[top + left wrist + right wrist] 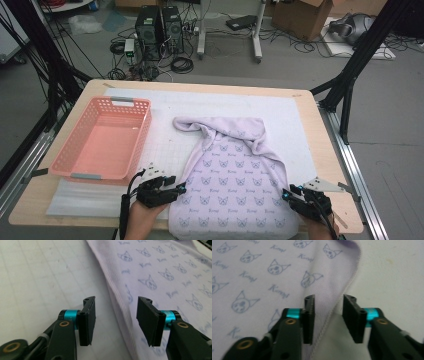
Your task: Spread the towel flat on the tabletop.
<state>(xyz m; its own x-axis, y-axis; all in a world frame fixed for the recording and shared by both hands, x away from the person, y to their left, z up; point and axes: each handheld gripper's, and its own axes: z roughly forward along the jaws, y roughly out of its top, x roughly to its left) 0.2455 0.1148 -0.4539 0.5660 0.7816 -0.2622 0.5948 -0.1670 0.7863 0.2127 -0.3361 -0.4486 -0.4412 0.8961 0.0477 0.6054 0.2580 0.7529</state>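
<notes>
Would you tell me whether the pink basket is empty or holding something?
Empty: the pink basket shows only its bare floor; the lilac cloth lies beside it.

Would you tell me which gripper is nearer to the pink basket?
The left. The left gripper sits just below the pink basket's near right corner, at the cloth's left edge; the right gripper is across the cloth, at its right edge.

Your left gripper and right gripper are black, with teal collars and brass screws behind ribbed pads. A black cable trails toward 6 o'clock; grey triangular plates sit on top.
</notes>
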